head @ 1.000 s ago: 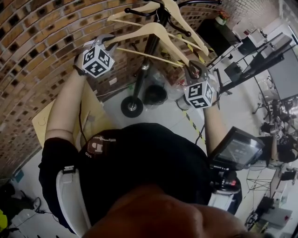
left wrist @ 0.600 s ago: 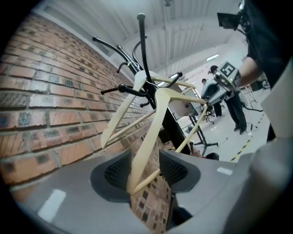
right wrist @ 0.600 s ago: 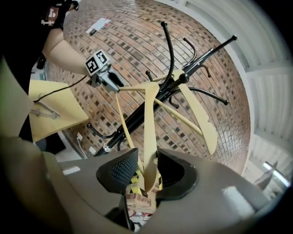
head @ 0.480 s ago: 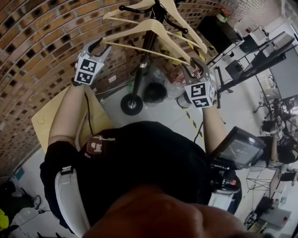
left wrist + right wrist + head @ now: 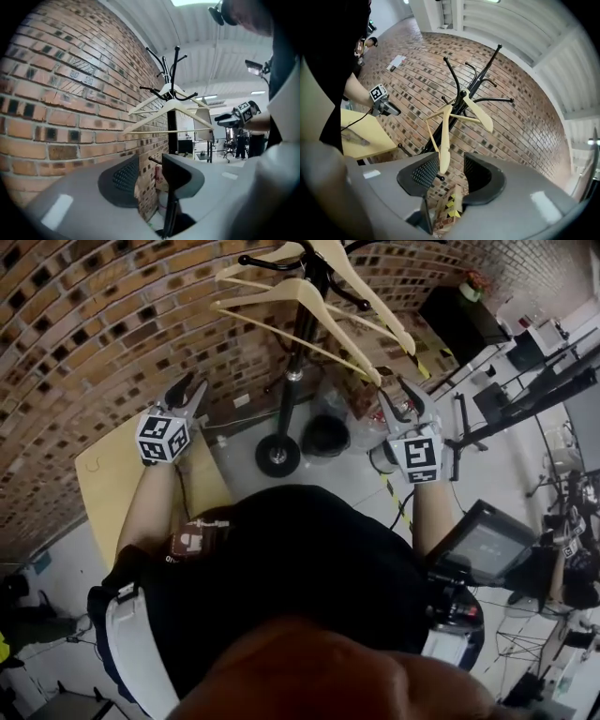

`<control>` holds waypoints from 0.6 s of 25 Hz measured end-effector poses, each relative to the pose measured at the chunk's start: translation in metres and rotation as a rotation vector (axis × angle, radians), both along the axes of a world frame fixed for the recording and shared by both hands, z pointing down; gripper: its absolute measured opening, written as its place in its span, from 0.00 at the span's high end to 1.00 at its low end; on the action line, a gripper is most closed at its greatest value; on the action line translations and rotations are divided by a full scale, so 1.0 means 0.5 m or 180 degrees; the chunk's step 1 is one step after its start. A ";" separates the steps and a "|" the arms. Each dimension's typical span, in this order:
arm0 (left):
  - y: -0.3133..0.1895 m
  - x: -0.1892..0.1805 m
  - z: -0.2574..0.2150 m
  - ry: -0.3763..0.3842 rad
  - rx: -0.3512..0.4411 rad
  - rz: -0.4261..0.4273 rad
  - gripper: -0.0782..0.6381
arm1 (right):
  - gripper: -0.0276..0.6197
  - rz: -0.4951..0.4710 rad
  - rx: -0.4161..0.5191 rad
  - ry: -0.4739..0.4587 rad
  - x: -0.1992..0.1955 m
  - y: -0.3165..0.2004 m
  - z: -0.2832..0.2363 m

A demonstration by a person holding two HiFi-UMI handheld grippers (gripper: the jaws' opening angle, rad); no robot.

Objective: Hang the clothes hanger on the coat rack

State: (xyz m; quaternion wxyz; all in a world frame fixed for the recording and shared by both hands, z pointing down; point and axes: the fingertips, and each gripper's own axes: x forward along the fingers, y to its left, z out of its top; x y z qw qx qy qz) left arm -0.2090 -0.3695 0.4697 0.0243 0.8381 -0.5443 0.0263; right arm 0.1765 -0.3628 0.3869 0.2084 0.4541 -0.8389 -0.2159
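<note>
- Brick wall (image 5: 94, 324) behind; black coat rack (image 5: 296, 352) at twelve o'clock in head view.
- Clothes hanger (image 5: 445, 140) hung high on coat rack, beside a second wooden hanger (image 5: 370, 310).
- Left gripper (image 5: 192, 388) at ten o'clock: jaws apart, just opened, then eased in slightly; nothing between.
- Right gripper (image 5: 401, 397) at two o'clock: jaws wide, just opened, gripping nothing; clothes hanger's end beyond, untouched.

Even, bright indoor light throughout; ceiling lamps (image 5: 257, 93) glare toward 3 o'clock in the left gripper view. Fisheye bending and dark vignetted corners; near foreground blurs.
</note>
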 end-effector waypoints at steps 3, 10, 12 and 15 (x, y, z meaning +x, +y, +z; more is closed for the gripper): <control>0.046 0.066 -0.002 0.0219 0.0028 0.0029 0.72 | 0.74 -0.0150 -0.0103 -0.0230 0.042 -0.003 0.019; 0.152 0.248 -0.020 0.0753 0.0086 -0.0117 0.87 | 0.93 -0.0676 -0.0452 -0.0653 0.169 -0.006 0.046; 0.186 0.302 -0.011 0.0874 0.0071 -0.0206 0.89 | 0.94 -0.0854 -0.0554 -0.0640 0.203 0.008 0.065; 0.249 0.375 0.010 0.1043 -0.0008 -0.0386 0.89 | 0.94 -0.1162 -0.0759 -0.0633 0.242 0.036 0.100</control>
